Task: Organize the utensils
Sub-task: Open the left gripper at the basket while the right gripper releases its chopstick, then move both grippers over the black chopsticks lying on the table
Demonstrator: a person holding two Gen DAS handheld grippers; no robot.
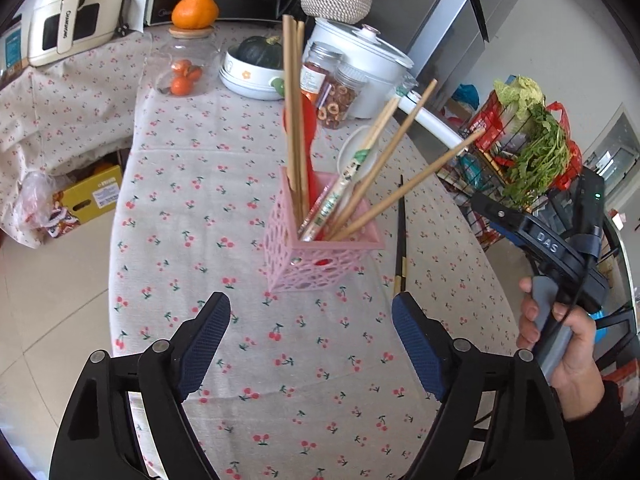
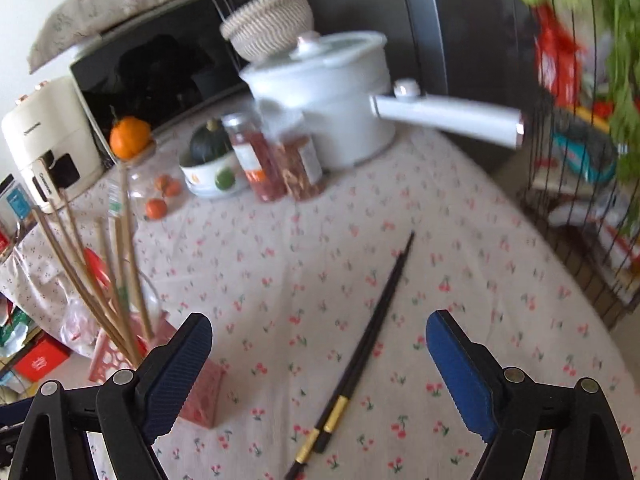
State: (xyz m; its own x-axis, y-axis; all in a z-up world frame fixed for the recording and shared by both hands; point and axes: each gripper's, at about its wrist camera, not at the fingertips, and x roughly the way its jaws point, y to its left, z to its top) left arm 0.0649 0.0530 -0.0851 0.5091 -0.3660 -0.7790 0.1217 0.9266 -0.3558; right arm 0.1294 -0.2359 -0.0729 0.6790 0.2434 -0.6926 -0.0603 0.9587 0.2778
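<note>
A pink lattice holder [image 1: 320,252] stands on the cherry-print tablecloth [image 1: 200,208], holding several wooden chopsticks [image 1: 294,112], a paper-wrapped pair and a red spoon. A pair of black chopsticks with gold bands [image 1: 400,240] lies flat just right of it. My left gripper [image 1: 312,304] hovers open in front of the holder, with nothing between its fingers. In the right wrist view the black chopsticks [image 2: 372,320] lie between and beyond the fingers of my open right gripper [image 2: 320,320], untouched. The holder [image 2: 200,392] sits behind its left finger. A hand [image 1: 568,344] holds the right gripper's body [image 1: 548,240].
At the back stand a white pot [image 2: 332,112] with a long handle [image 2: 448,118], two jars [image 2: 276,160], a bowl with a squash [image 1: 256,68] and a glass jar of oranges [image 1: 186,64]. A wire rack with greens [image 1: 532,148] borders the table's right edge.
</note>
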